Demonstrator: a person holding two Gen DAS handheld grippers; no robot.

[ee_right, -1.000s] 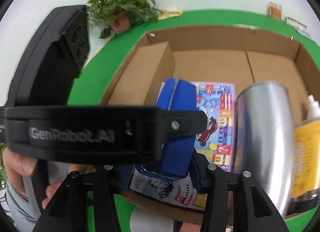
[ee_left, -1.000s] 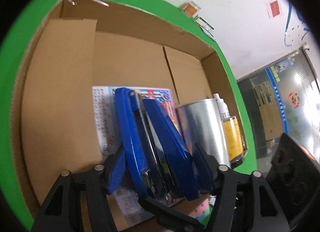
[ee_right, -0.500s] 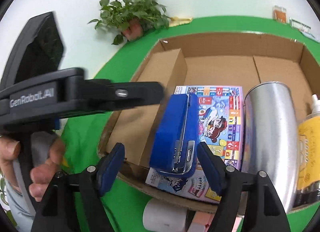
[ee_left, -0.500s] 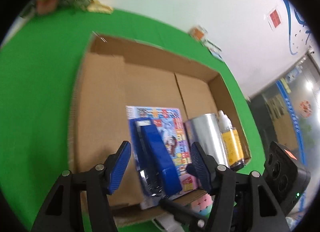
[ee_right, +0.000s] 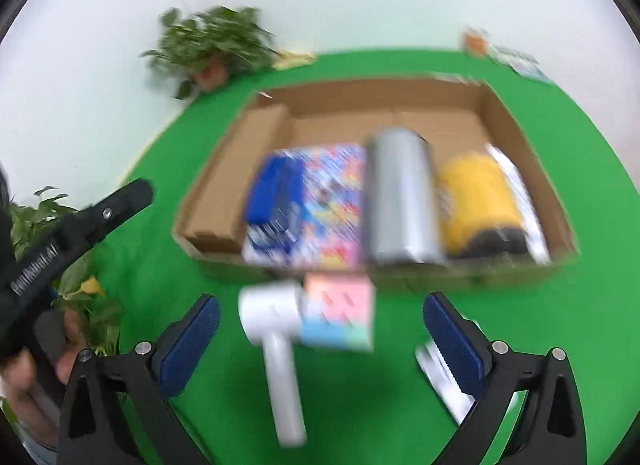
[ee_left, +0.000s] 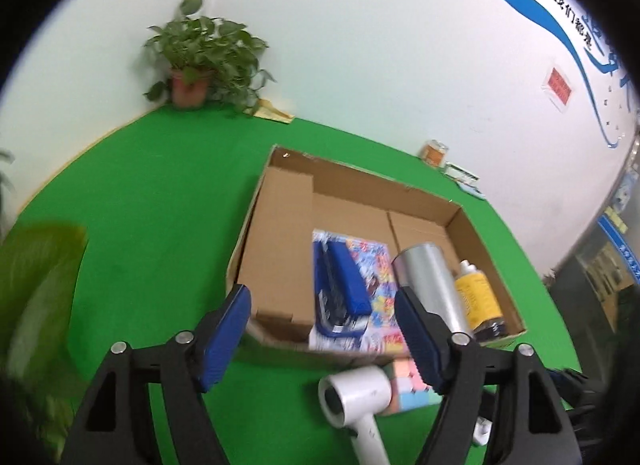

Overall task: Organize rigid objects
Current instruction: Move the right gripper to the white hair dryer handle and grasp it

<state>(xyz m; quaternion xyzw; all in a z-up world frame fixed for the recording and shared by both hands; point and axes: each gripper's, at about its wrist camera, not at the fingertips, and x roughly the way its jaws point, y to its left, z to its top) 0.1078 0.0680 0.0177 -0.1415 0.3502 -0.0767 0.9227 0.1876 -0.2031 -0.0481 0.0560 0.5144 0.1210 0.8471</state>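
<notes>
Left wrist view: green desk [ee_left: 152,205], on it the cardboard box [ee_left: 280,225] holding a silver tumbler [ee_left: 430,285], blue stapler [ee_left: 340,285] and yellow bottle [ee_left: 478,297]. Both my left fingers [ee_left: 224,335] and right fingers [ee_right: 190,343] are spreading, nothing between them.

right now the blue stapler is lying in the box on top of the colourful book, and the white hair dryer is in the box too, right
Not quite. The blue stapler does lie on the colourful book in the box, but the white hair dryer lies outside it on the green surface, as the left wrist view shows.
</notes>
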